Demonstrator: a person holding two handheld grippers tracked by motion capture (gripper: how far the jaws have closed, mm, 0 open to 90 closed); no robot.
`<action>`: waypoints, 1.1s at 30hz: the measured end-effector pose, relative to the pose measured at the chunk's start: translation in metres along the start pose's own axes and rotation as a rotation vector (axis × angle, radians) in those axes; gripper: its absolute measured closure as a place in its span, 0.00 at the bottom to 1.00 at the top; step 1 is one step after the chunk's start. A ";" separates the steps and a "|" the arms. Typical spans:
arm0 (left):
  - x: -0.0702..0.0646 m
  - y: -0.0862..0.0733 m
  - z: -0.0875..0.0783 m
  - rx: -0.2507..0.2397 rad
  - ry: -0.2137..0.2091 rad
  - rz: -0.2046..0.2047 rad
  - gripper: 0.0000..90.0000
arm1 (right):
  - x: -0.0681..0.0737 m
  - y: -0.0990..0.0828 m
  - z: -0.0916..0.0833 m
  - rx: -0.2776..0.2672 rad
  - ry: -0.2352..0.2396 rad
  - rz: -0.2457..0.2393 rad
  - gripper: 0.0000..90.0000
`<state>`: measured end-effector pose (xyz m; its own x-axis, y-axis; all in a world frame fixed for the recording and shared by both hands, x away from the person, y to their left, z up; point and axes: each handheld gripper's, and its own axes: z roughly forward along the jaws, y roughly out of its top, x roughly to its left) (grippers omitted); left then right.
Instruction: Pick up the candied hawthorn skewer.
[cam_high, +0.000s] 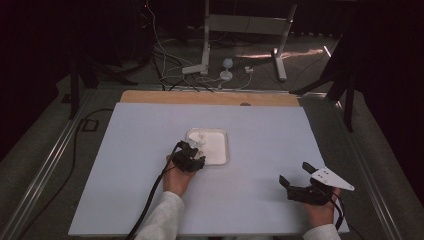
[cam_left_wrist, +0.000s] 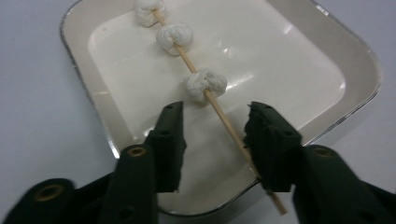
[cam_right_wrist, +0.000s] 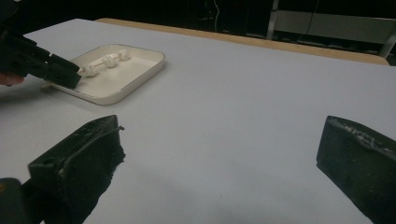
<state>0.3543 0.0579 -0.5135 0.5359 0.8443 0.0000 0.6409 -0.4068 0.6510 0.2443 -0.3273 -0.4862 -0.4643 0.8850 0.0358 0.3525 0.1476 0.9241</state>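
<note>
**Left gripper view: skewer between the jaws, not yet lifted**

Left gripper view shows the left gripper (cam_left_wrist: 215, 135) over the white tray (cam_left_wrist: 327, 51), jaws partly closed around the bare end of a wooden skewer (cam_left_wrist: 224, 123); one pad touches the stick, the other stands apart. Three white lumps (cam_left_wrist: 205, 84) remain threaded, lying in the tray. The right gripper (cam_high: 296, 176) rests well apart, jaws spread and empty. Gripping and lifting remain.

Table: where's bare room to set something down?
Free: the wide patch between the tray and the right gripper, plus the strip beyond the tray toward the wooden edge. Crowded: the tray's near-left corner, where the left gripper straddles the skewer.
</note>
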 end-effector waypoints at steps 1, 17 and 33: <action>0.000 0.000 -0.001 0.008 0.003 0.003 0.72 | 0.000 0.000 0.000 0.000 0.000 0.000 0.00; 0.008 0.000 -0.010 0.004 -0.035 -0.024 0.99 | 0.000 0.000 0.000 -0.002 0.001 0.002 0.00; 0.025 -0.015 -0.054 -0.122 -0.085 -0.088 0.99 | 0.004 0.002 0.001 -0.015 0.005 0.002 0.00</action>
<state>0.3284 0.1041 -0.4823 0.5287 0.8400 -0.1218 0.6183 -0.2828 0.7333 0.2437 -0.3228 -0.4846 -0.4677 0.8830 0.0398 0.3417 0.1391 0.9295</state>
